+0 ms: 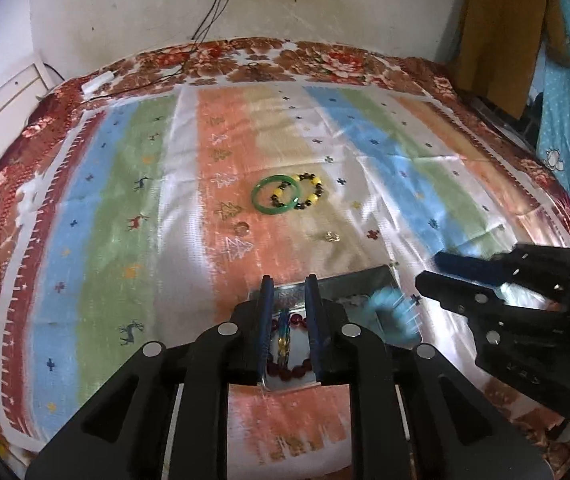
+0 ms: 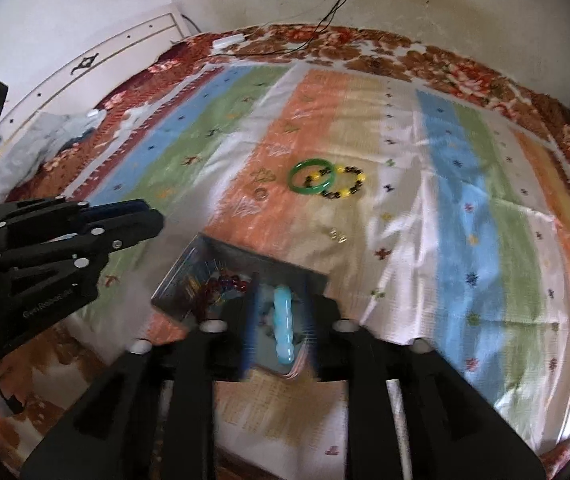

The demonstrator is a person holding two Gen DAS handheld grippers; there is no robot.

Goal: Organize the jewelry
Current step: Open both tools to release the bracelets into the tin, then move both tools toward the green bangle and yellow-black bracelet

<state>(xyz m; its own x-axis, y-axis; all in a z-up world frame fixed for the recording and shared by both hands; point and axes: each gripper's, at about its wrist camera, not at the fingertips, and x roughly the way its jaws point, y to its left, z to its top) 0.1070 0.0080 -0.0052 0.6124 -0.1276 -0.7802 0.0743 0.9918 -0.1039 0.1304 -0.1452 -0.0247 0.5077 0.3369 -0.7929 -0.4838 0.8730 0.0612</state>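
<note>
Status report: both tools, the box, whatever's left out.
Both tools over metal box. Left tool above red beads; right tool open around light-blue bangle. Green bangle, beaded bracelet on cloth.

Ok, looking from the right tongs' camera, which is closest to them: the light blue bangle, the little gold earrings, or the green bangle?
1. Light blue bangle: right between the right tongs, over the metal box.
2. Little gold earrings: on the cloth just past the box, slightly right.
3. Green bangle: farthest, mid-cloth, overlapping the yellow-and-dark bead bracelet.
</note>
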